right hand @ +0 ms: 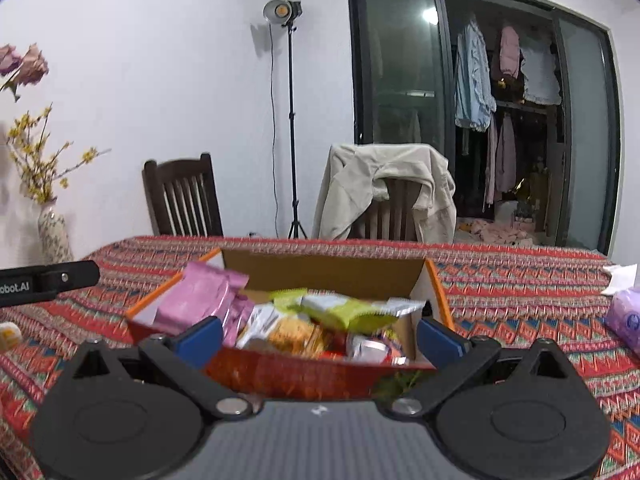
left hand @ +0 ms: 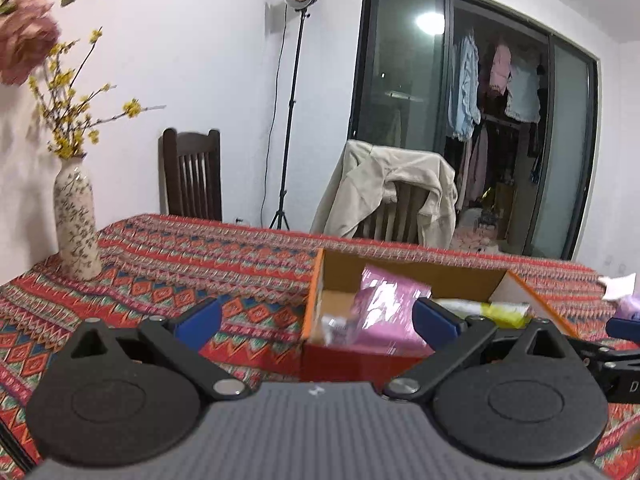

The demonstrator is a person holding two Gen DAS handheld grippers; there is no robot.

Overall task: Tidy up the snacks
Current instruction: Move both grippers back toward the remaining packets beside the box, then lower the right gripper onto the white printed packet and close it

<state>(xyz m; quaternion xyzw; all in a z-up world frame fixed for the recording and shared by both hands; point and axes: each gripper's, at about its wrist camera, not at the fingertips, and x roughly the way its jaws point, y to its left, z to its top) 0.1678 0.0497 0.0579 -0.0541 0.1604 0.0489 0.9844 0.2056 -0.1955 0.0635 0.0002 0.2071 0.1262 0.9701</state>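
Observation:
An open cardboard box (left hand: 352, 364) with orange edges sits on the patterned tablecloth. It holds several snack packets. A shiny pink packet (right hand: 200, 294) leans at its left side, a yellow-green packet (right hand: 348, 310) lies across the middle, and an orange-speckled packet (right hand: 296, 336) is below that. My right gripper (right hand: 320, 338) is open just above the box's near wall (right hand: 280, 376), with nothing between its blue pads (right hand: 200, 338). My left gripper (left hand: 316, 322) is also open and empty, off the box's near left corner. The pink packet (left hand: 384, 312) shows ahead of it.
A flowered vase (left hand: 76, 224) with yellow sprigs stands at the table's far left. A purple tissue pack (right hand: 624, 320) and a white tissue (right hand: 620, 278) lie at the right. Two chairs, one draped with a beige jacket (right hand: 384, 192), stand behind the table, with a light stand (right hand: 292, 128) between them.

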